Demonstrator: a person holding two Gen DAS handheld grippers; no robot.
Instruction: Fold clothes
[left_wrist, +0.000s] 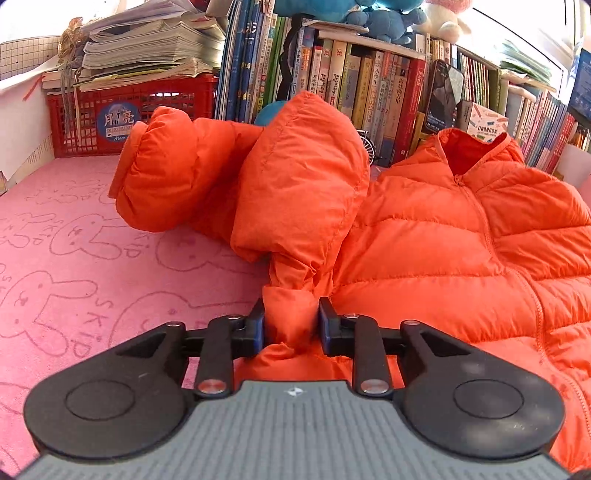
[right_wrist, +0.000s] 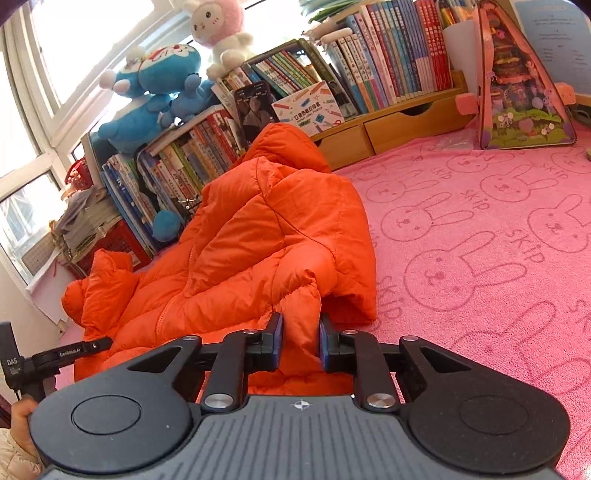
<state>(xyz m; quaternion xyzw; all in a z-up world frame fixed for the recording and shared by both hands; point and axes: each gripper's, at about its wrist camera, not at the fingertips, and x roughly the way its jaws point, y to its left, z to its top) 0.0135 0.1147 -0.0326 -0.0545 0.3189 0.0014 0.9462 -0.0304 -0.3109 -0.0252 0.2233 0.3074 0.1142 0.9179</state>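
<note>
An orange puffer jacket (left_wrist: 461, 240) lies zipped on the pink rabbit-print cloth (left_wrist: 74, 258), collar toward the books. Its left sleeve (left_wrist: 207, 173) is bunched and lifted. My left gripper (left_wrist: 291, 322) is shut on a pinch of orange fabric at the jacket's near left edge. In the right wrist view the same jacket (right_wrist: 240, 251) is heaped, with one side folded over. My right gripper (right_wrist: 301, 341) is shut on the jacket's near right edge, fabric squeezed between its pads. The left gripper's tool (right_wrist: 59, 358) shows at the lower left, held by a hand (right_wrist: 22, 410).
Rows of books (left_wrist: 369, 85) line the back. A red crate (left_wrist: 129, 114) under stacked papers stands back left. Blue and pink plush toys (right_wrist: 159, 88) sit on the books. A pink toy tent (right_wrist: 524, 85) and wooden drawers (right_wrist: 402, 125) stand back right.
</note>
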